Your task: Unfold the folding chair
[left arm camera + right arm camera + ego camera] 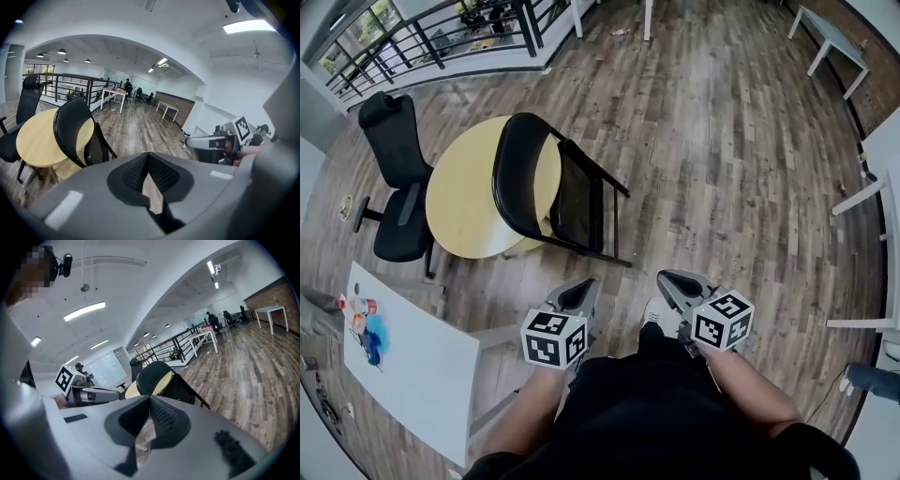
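A black folding chair (553, 187) stands on the wood floor with its seat tipped up close to the backrest, against a round yellow table (464, 202). My left gripper (584, 286) and right gripper (667, 278) are side by side close to my body, both short of the chair and touching nothing. Each is shut with nothing between its jaws. In the left gripper view the chair (75, 136) is ahead to the left of the shut left gripper (148, 157), and the right gripper (206, 142) shows at the right. In the right gripper view the chair (159, 376) stands just beyond the shut right gripper (150, 399).
A black office chair (394, 178) sits left of the round table. A white table (412, 366) with small coloured items is at the lower left. A black railing (441, 37) runs along the far left, and white tables (830, 42) stand at the right.
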`<state>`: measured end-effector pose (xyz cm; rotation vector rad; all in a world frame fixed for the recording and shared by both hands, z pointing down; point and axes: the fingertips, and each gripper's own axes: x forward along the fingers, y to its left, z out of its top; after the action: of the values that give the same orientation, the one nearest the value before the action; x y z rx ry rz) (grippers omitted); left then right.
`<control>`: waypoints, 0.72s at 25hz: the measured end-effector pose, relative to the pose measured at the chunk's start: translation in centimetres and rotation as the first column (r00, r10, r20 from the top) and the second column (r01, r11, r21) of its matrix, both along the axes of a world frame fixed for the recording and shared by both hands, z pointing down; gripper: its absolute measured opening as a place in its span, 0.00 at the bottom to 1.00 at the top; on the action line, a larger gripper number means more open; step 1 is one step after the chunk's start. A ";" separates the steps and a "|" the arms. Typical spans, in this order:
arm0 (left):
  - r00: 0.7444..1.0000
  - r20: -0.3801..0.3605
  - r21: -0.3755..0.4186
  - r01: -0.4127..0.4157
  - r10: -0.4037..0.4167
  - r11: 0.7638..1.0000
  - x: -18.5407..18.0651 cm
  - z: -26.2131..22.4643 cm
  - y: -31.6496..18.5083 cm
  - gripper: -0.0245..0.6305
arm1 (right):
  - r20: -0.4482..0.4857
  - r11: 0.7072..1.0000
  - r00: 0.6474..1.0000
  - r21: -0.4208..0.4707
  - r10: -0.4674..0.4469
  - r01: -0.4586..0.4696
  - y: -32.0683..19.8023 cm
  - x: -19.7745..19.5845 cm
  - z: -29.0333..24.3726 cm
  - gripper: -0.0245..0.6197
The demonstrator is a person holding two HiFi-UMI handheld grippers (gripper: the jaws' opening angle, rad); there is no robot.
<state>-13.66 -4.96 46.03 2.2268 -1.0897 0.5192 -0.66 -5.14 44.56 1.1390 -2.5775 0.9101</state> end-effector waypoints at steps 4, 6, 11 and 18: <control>0.999 0.017 0.003 0.032 -0.033 0.999 1.0 -0.6 -2.4 0.05 | 0.018 1.000 1.000 0.003 -0.019 0.019 -2.7 1.5 -0.2 0.05; 0.998 0.023 0.003 0.058 -0.058 0.998 1.2 -0.7 -3.5 0.05 | 0.025 0.999 0.999 0.003 -0.036 0.036 -4.0 1.9 -0.2 0.05; 0.992 0.040 0.008 0.123 -0.123 0.992 1.5 -1.2 -5.6 0.05 | 0.043 0.996 0.995 0.015 -0.093 0.092 -7.2 2.4 -0.4 0.05; 0.971 0.093 0.021 0.218 -0.219 0.976 0.9 -0.7 -8.0 0.05 | 0.071 0.986 0.983 0.029 -0.167 0.165 -9.8 3.2 -0.1 0.05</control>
<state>-12.78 -12.92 45.32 2.0758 -1.3704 0.5289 2.53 -14.97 44.44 0.8949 -2.6993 0.9027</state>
